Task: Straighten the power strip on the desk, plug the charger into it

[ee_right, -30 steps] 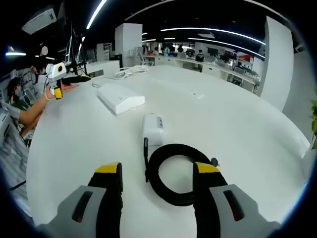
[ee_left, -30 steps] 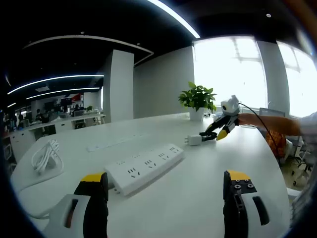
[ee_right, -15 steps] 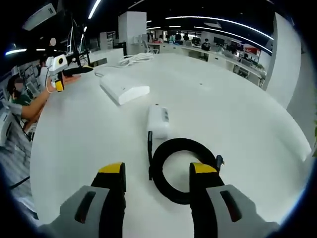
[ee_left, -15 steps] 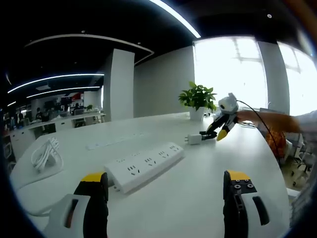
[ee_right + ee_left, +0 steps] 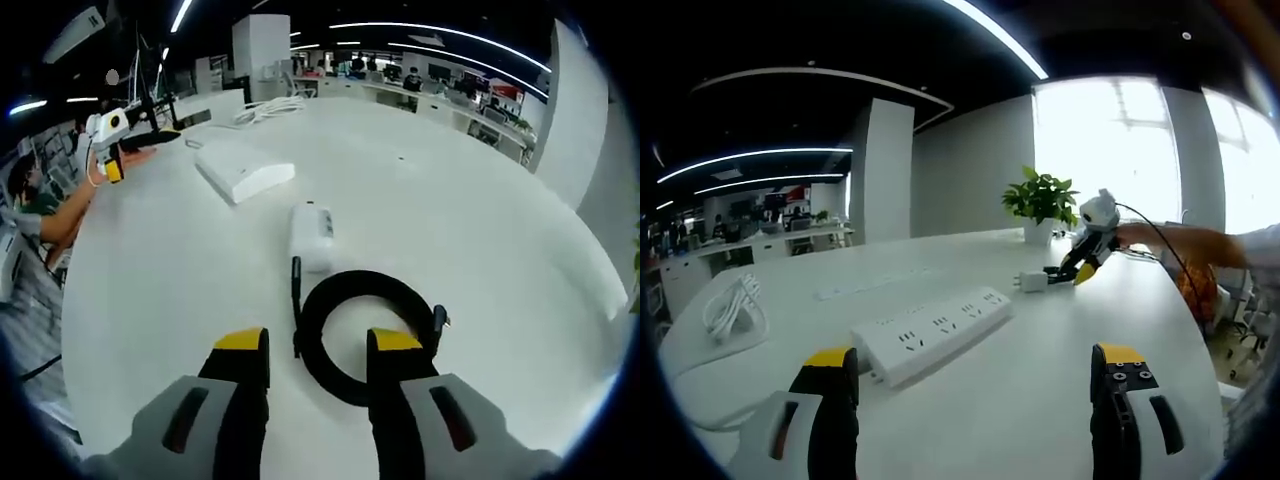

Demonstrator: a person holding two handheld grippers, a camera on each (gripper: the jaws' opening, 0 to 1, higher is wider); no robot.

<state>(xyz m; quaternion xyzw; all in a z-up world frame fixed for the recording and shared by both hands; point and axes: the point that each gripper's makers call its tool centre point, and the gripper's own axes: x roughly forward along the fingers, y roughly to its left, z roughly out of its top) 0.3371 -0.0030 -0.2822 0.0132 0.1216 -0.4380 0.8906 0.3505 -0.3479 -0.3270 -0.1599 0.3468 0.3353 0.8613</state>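
A white power strip [image 5: 935, 335] lies at a slant on the white desk [image 5: 1040, 400], just ahead of my left gripper [image 5: 974, 356], which is open with nothing between its jaws. Farther off, the white charger [image 5: 1033, 282] rests on the desk with my right gripper [image 5: 1077, 268] beside it. In the right gripper view the charger [image 5: 312, 235] lies flat, and its black cable coil [image 5: 365, 320] sits right in front of my right gripper [image 5: 318, 342]. That gripper's jaws are narrowed but still apart, reaching the coil's near edge. The power strip [image 5: 245, 168] lies beyond, and a hand holds the left gripper [image 5: 112, 140].
A coiled white cord [image 5: 730, 310] lies at the desk's left end. A potted plant [image 5: 1040, 200] stands at the far edge by the window. A person's arm [image 5: 1200, 245] reaches in from the right. Office desks fill the background.
My right gripper's jaws have drawn closer together and it has edged toward the black coil. The left gripper and the power strip have stayed put.
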